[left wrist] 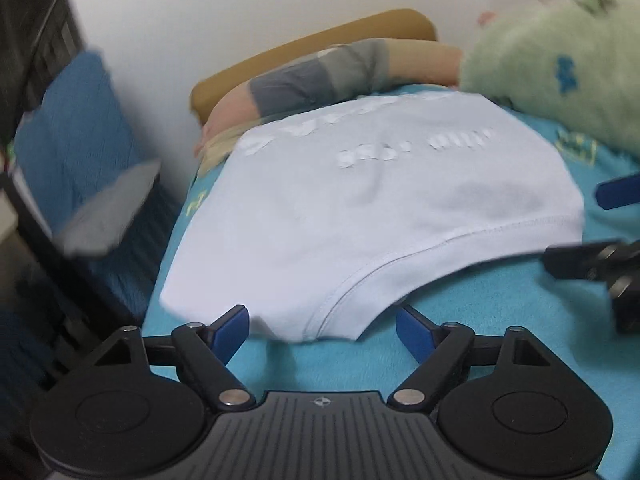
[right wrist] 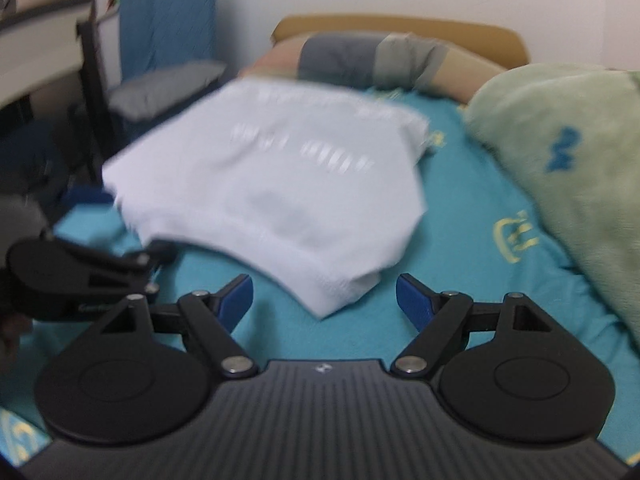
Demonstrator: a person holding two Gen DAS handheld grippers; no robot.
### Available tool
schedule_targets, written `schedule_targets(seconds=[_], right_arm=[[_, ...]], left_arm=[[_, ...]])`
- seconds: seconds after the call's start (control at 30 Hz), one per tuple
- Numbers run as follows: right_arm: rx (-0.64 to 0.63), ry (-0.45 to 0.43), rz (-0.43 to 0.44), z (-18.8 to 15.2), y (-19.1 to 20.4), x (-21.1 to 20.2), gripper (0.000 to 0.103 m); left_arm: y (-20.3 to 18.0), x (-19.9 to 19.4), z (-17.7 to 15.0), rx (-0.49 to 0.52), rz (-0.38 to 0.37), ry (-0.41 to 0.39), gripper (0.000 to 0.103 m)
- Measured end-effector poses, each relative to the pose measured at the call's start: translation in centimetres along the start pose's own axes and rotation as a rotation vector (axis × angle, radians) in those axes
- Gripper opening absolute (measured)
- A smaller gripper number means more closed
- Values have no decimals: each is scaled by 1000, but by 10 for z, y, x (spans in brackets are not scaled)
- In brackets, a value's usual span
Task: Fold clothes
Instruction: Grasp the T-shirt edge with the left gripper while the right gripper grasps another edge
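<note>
A white T-shirt with faint white lettering lies folded on the turquoise bed sheet. My left gripper is open, its blue-padded fingers just in front of the shirt's near hem, holding nothing. The right gripper shows at the right edge of the left wrist view. In the right wrist view the same shirt lies ahead, blurred. My right gripper is open and empty, just short of the shirt's near corner. The left gripper shows at the left of that view.
A fluffy green blanket is heaped on the bed's right side. A striped pillow lies against the tan headboard. A blue chair with a grey cushion stands left of the bed, by dark shelving.
</note>
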State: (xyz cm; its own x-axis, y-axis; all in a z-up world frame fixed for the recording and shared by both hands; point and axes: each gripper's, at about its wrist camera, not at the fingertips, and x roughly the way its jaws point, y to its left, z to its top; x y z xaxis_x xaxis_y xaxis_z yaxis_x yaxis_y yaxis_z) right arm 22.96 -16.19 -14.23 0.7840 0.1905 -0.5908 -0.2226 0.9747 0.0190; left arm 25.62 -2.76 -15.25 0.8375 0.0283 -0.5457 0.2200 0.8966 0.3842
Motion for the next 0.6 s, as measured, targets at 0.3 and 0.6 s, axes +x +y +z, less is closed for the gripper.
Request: schedule_targets(seconds=[0.3,0.6], right_arm=[[20,-180,-213,9,-3,3,81],[142,-606,-301,37,-11,-91,81]], left_arm=[[24,-18,20,-140,56,-37,11],[40,-138,64,-288,95,-326,10]])
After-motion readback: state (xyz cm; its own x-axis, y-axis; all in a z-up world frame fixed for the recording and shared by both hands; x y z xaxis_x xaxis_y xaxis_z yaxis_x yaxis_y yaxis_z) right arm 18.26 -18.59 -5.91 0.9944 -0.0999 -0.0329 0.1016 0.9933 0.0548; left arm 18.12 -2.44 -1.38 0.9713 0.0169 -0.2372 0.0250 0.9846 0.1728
